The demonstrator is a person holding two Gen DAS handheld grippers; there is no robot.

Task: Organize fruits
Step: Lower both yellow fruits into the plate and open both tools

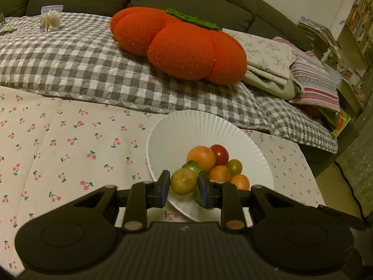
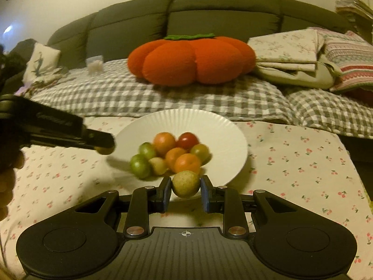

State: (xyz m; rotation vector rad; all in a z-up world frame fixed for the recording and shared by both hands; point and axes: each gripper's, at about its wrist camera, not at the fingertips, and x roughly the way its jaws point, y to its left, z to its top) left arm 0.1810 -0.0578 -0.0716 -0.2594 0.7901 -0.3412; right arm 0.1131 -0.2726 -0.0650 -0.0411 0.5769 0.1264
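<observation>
Both grippers hold fruit at the near rim of the white ribbed paper plate (image 2: 223, 126): the left gripper (image 1: 183, 185) has its jaws clamped on a yellow-green round fruit (image 1: 183, 181), the right gripper (image 2: 186, 186) on a dull tan-green round fruit (image 2: 186, 184), just before the pile of small fruits (image 2: 173, 155).

A home living room; sofa (image 2: 209, 14), pumpkin cushion (image 2: 193, 59), folded linens (image 2: 291, 56).

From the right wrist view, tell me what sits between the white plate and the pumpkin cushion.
Right wrist view: only the grey checked blanket lies between the white plate and the pumpkin cushion.
</observation>
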